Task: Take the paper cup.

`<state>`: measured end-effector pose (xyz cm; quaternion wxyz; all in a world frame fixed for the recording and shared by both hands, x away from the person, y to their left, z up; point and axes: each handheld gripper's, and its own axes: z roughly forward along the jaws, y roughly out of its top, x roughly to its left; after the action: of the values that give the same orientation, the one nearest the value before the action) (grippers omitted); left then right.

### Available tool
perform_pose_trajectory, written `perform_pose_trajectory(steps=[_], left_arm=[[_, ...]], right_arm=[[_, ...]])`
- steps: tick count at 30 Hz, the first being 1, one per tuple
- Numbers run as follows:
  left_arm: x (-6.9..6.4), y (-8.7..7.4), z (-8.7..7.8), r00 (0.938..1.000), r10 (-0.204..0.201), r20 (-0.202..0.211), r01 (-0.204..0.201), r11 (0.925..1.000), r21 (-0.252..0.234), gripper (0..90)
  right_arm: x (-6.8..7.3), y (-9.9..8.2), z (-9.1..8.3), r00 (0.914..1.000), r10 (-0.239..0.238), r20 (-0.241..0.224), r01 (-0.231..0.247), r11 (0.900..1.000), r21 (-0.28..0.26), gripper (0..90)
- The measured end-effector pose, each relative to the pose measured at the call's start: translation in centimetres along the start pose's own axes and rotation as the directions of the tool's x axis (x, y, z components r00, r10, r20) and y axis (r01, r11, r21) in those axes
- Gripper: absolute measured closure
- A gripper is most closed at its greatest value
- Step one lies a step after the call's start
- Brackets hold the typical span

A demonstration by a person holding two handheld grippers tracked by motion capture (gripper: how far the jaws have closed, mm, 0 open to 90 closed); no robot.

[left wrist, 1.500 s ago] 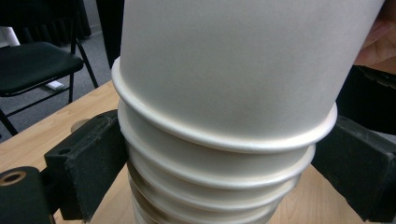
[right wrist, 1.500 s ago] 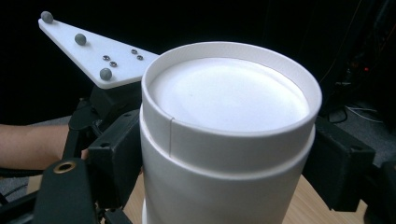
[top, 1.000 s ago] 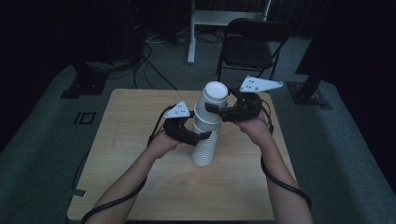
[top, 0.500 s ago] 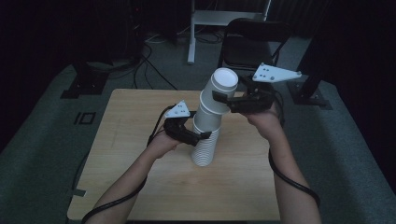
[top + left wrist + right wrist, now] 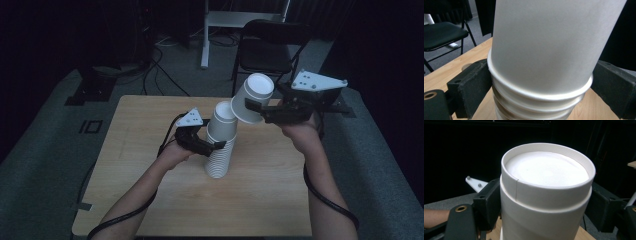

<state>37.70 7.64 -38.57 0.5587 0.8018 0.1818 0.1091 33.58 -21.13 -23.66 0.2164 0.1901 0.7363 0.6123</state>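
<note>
A tall stack of upturned white paper cups (image 5: 222,129) stands on the wooden table (image 5: 280,195). My left gripper (image 5: 220,146) is shut on the stack at mid height; in the left gripper view its black pads (image 5: 471,85) press both sides of the stack (image 5: 544,50). One single white cup (image 5: 252,98) hangs tilted in the air, above and to the right of the stack and apart from it. My right gripper (image 5: 254,112) is shut on this cup. In the right gripper view the cup (image 5: 546,182) shows its base, held between the two jaws.
A black folding chair (image 5: 270,47) stands just beyond the table's far edge, next to a white desk leg (image 5: 205,35). Cables lie on the grey floor at the far left. Bare tabletop lies in front of the stack and to both sides.
My right gripper has pulled the top cup off the stack, carrying it up and to the right and tilting it. The left gripper and the stack have stayed in place.
</note>
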Motion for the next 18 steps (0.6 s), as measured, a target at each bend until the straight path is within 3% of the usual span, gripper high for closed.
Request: perform_pose_trajectory(steps=[8,18], left_arm=[[-0.3,0.3,-0.8,1.0,0.006,-0.007,-0.006,0.9996,-0.026,5.4],[-1.4,-0.7,-2.4,0.9987,0.03,-0.042,-0.03,0.9995,-0.006,5.4]], right_arm=[[-0.6,-1.9,-1.7,0.9994,0.025,0.023,-0.025,0.9996,0.011,22.9],[-0.8,-5.2,-2.5,0.9972,0.065,0.038,-0.066,0.9973,0.03,22.9]])
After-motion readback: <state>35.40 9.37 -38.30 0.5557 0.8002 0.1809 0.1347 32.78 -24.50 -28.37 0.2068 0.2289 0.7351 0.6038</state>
